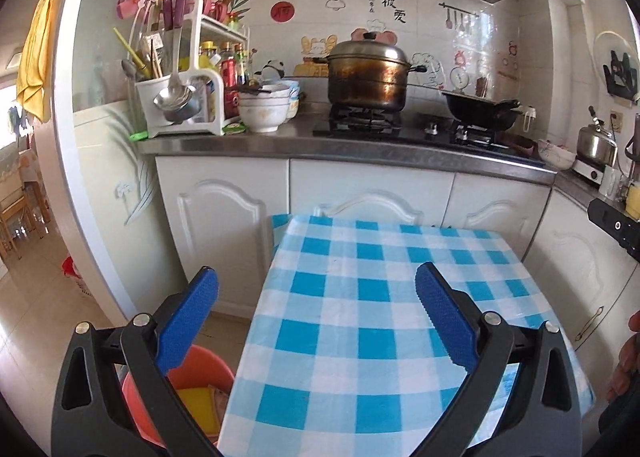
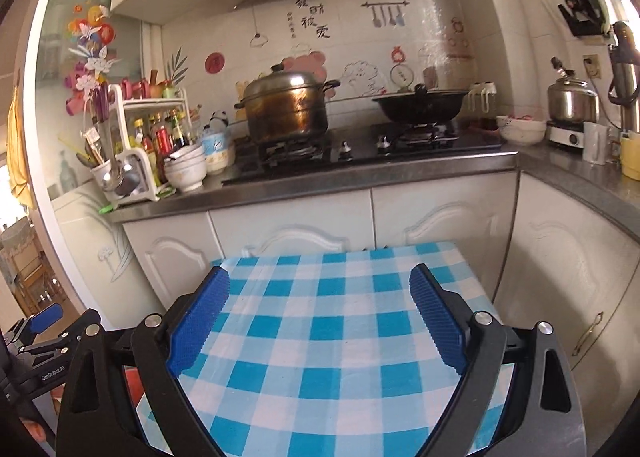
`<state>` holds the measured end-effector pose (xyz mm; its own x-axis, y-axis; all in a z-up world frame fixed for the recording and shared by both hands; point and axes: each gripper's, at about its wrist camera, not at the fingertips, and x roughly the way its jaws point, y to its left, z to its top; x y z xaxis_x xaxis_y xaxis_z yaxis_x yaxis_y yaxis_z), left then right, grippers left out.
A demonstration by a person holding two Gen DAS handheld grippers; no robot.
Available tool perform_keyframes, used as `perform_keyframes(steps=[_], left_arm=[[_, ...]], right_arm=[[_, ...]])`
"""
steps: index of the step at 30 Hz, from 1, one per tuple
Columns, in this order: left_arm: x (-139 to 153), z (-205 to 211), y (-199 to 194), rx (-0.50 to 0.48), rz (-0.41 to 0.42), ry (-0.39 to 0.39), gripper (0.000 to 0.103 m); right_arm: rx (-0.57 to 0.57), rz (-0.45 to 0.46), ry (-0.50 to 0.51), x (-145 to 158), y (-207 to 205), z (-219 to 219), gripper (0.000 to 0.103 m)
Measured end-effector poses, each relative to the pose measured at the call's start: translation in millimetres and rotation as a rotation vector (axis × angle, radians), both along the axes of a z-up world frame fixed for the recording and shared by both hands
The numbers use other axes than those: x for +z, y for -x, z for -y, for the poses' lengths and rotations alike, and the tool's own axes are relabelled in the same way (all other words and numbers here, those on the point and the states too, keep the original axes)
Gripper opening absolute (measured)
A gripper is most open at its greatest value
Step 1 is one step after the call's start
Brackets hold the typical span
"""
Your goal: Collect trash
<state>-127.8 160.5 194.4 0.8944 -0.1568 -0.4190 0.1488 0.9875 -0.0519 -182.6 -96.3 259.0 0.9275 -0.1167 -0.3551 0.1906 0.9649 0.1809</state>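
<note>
A small table with a blue and white checked cloth [image 1: 360,317] stands before me; it also shows in the right wrist view [image 2: 328,337]. No loose item shows on the cloth. An orange bucket [image 1: 200,373] sits on the floor at the table's left side, with yellow and paper items [image 1: 204,401] inside. My left gripper [image 1: 318,289] is open and empty, held above the table's left part. My right gripper [image 2: 320,289] is open and empty above the cloth. The left gripper's body [image 2: 44,321] shows at the lower left of the right wrist view.
White cabinets [image 1: 224,225] and a steel counter [image 1: 280,143] run behind the table. On the counter stand a steamer pot [image 1: 368,73], a black wok [image 1: 480,109], stacked bowls [image 1: 264,105], a utensil rack [image 1: 180,69] and a kettle [image 1: 596,145]. A doorway opens at far left.
</note>
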Motion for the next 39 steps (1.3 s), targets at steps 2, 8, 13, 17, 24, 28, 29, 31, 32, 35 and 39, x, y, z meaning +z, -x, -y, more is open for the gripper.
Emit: perform_keyframes(steps=[2,8,13,17,24,28,29,31,32,35,39], left_arm=[[14,10,9,-0.014,0.030,0.013,0.099],[38,31,33,-0.037,0.099,0.011,0.099],[53,41,54,-0.034,0.162,-0.007,0.099],[63,42,68,-0.020,0.212,-0.013,0.099],[70,51,81,-0.076,0.213,0.037,0.099],[71,60,88,-0.100,0.213,0.048,0.099],[71,62,89,-0.103,0.216,0.045,0.099],[70,68,94,-0.111,0.225,0.035,0.099],[69,70,96,-0.114,0.228,0.030,0.099],[69,74,102,-0.122,0.239,0.021,0.099],[70,76,109,-0.121,0.255,0.013,0.099]], right_arm=[[-0.036,0.037,0.008,13,17,11,0.091],[-0.103,0.116,0.039,38,59,25,0.092],[-0.137,0.170,0.071,52,85,23,0.092],[-0.161,0.207,0.104,61,104,19,0.093],[-0.226,0.252,0.164,75,134,17,0.093],[-0.267,0.267,0.199,79,149,17,0.093],[-0.276,0.272,0.205,79,153,16,0.093],[-0.292,0.276,0.219,80,159,15,0.093],[-0.292,0.276,0.223,80,160,14,0.093],[-0.294,0.283,0.228,82,166,12,0.093],[-0.290,0.293,0.235,84,171,8,0.093]])
